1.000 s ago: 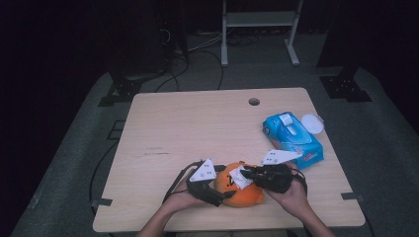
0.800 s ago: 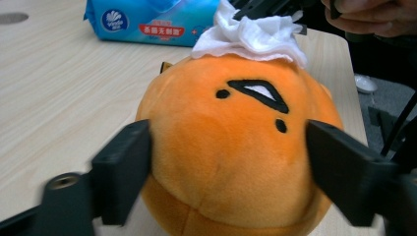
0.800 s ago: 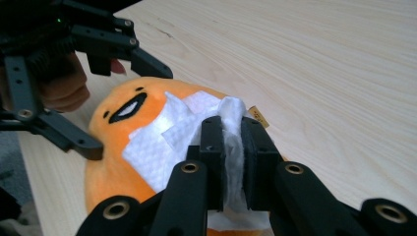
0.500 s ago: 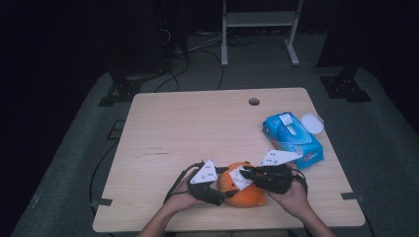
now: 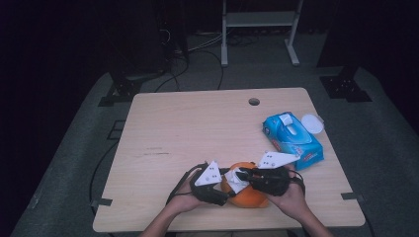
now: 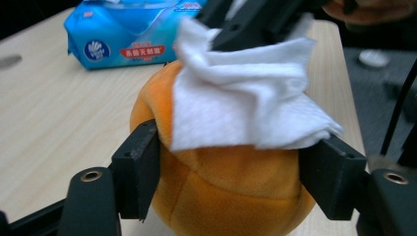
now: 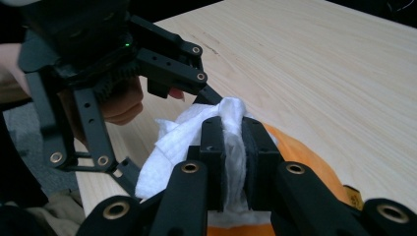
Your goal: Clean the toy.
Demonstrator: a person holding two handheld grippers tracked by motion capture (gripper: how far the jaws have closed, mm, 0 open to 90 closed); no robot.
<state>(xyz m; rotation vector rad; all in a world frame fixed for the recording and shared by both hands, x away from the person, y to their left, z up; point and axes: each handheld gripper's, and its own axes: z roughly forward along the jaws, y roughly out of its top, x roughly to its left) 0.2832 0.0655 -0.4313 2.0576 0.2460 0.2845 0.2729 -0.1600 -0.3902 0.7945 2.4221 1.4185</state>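
An orange plush ball (image 5: 252, 198) lies near the table's front edge. My left gripper (image 5: 223, 191) has its jaws shut on the ball's two sides, which the left gripper view shows at the ball (image 6: 231, 196). A white wipe (image 6: 241, 108) is draped over the top of the ball. My right gripper (image 7: 232, 142) is shut on a bunched fold of that wipe (image 7: 172, 142) and presses it onto the ball (image 7: 300, 152). In the high view the right gripper (image 5: 240, 176) comes in from the right, over the ball.
A blue pack of wet wipes (image 5: 292, 140) lies at the table's right side, with a white round lid (image 5: 312, 123) beside it. A cable hole (image 5: 254, 101) sits near the far edge of the wooden table (image 5: 197, 128). Cables trail on the floor behind.
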